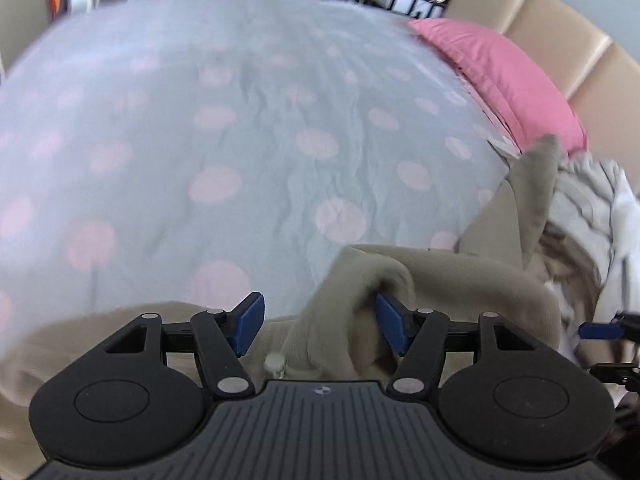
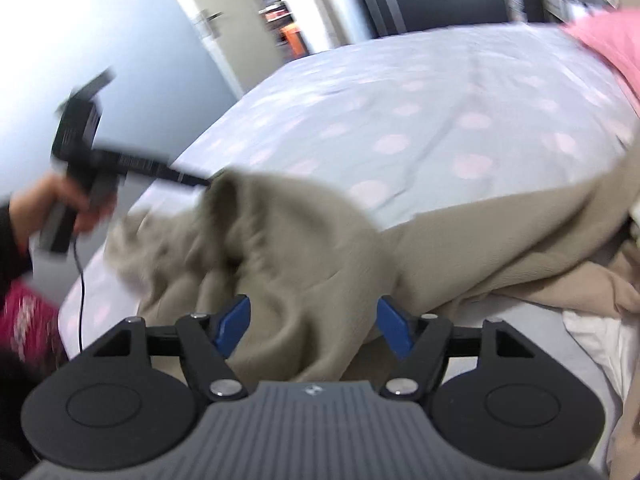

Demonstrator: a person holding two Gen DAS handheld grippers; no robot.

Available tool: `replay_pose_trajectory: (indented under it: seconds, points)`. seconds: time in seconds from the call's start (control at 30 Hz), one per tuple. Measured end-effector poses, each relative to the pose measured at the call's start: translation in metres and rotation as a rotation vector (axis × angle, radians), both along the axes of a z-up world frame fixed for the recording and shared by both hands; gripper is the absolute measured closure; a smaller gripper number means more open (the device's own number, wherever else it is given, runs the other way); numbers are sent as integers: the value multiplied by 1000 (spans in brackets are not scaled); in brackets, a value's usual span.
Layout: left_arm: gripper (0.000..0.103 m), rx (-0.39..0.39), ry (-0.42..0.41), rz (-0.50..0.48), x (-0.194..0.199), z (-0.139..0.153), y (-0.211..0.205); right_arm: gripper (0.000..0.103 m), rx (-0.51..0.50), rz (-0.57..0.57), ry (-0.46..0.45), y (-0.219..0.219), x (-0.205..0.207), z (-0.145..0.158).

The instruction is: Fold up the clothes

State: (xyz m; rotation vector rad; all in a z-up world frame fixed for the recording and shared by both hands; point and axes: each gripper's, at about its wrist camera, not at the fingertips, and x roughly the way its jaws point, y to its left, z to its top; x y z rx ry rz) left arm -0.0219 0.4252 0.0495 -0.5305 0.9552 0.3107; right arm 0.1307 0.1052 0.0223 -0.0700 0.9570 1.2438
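A khaki-beige knit garment [image 1: 432, 280] lies bunched at the near edge of the bed; it also shows in the right wrist view [image 2: 320, 240]. My left gripper [image 1: 320, 328] is open, its jaws wide apart, with a fold of the garment draped between them and over the right pad. My right gripper [image 2: 314, 330] is open too, with the garment bunched between its blue pads. In the right wrist view the left gripper's black body [image 2: 92, 152] is held in a hand at the left, its tip hidden in the garment.
The bed sheet [image 1: 240, 140] is pale blue with pink dots. A pink pillow [image 1: 500, 76] leans on a beige headboard [image 1: 568, 28]. Grey and white clothes [image 1: 588, 216] are piled at the right. A door and furniture stand beyond the bed.
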Motion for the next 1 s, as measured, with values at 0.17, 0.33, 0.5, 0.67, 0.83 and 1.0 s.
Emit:
replay_pose_trajectory:
  seconds: [0.17,0.33,0.5,0.67,0.83,1.0]
  points:
    - [46,-141,11,0,13,-30,12,31,-117,-22,101,19,27,-24]
    - [85,-74,-9,-53,12,-34,2,93,-230,18,120,27,30,-39]
    - [91,0,-69,-59,-3,-10,6,94,-294,76,-109,63,35,16]
    - [92,61,-178,5,-9,26,33,95,-295,55,-412,140,60,97]
    - [92,131,-247,105,7,44,77,95,-226,-8,-616,233,85,143]
    - [92,152,-261,212,33,34,125,95,-162,-29,-790,313,92,145]
